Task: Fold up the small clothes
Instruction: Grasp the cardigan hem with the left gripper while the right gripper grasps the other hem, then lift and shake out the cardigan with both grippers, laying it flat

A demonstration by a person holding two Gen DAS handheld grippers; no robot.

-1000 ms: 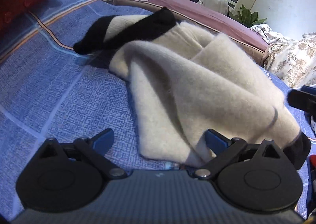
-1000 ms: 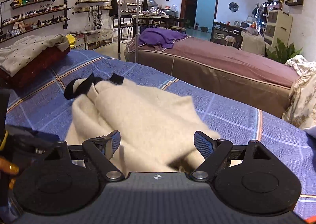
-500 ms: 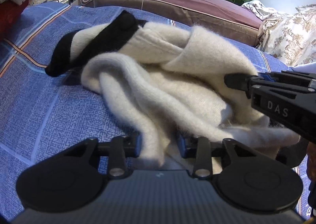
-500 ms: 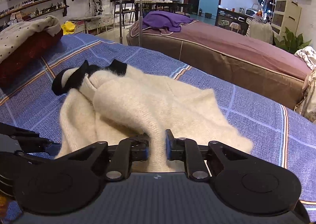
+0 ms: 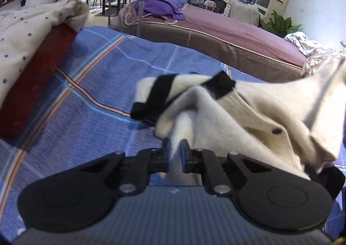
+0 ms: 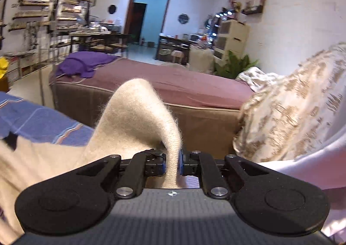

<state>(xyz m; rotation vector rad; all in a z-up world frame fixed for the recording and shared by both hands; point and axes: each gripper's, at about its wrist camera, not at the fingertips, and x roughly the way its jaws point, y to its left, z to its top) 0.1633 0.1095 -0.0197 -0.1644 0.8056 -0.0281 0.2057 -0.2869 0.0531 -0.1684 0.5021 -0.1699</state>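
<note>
Blue striped bed cover (image 5: 90,98) fills the space under us, with a brown and purple bed (image 5: 227,33) behind it and shelves on the far wall. We are only at the start of the job. Our cream sweater (image 5: 248,115) with black trim is bunched up and not folded at all yet. It looks like we have just grabbed it so we can shake it out or spread it flat, and every fold is left to do. Our left gripper (image 5: 175,154) is squeezed tight on a thin bit of the sweater's edge, and the rest of the sweater runs off to the right, part lifted and part on the cover. Our right gripper (image 6: 172,164) has a thick fold of the same sweater (image 6: 138,119) between its pads, and its jaws are closing that last little bit on it. That fold stands up like a hump just past the pads, then droops away to the left. A flowery blanket (image 6: 292,111) sits to the right.
</note>
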